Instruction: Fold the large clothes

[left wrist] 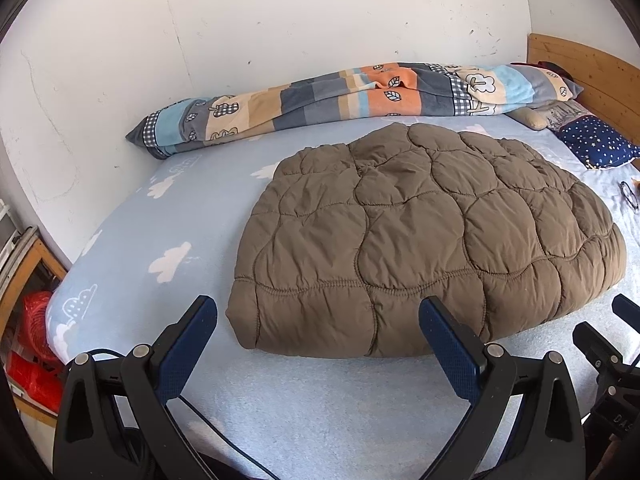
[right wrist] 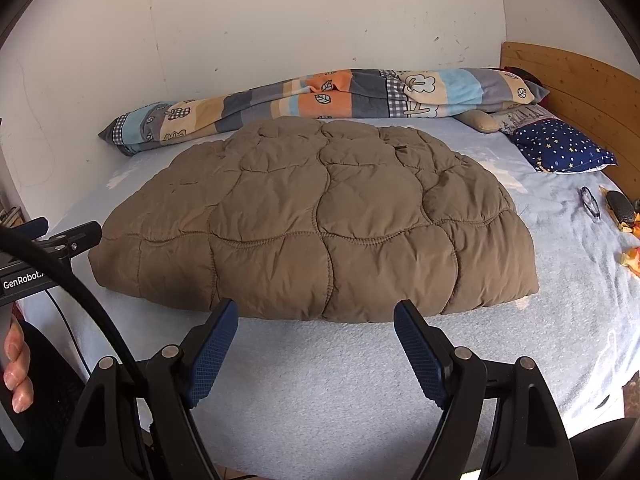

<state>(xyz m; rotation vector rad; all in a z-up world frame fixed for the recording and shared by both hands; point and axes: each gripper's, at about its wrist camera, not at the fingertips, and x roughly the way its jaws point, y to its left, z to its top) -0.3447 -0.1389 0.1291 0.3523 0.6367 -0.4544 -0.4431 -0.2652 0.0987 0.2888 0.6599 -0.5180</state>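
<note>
A brown quilted padded garment (left wrist: pixel 420 232) lies folded in a thick flat bundle in the middle of the bed; it also shows in the right wrist view (right wrist: pixel 320 220). My left gripper (left wrist: pixel 318 308) is open and empty, held just in front of the garment's near left edge. My right gripper (right wrist: pixel 314 312) is open and empty, just in front of the garment's near edge. The right gripper also shows at the right edge of the left wrist view (left wrist: pixel 616 320). The left gripper shows at the left edge of the right wrist view (right wrist: pixel 60 236).
The bed has a light blue sheet with white clouds (left wrist: pixel 168 264). A rolled patchwork blanket (left wrist: pixel 340 96) lies along the white wall. A starry navy pillow (right wrist: pixel 564 148) and wooden headboard (right wrist: pixel 580 80) are at the right. Glasses (right wrist: pixel 591 203) and small items lie near the right edge.
</note>
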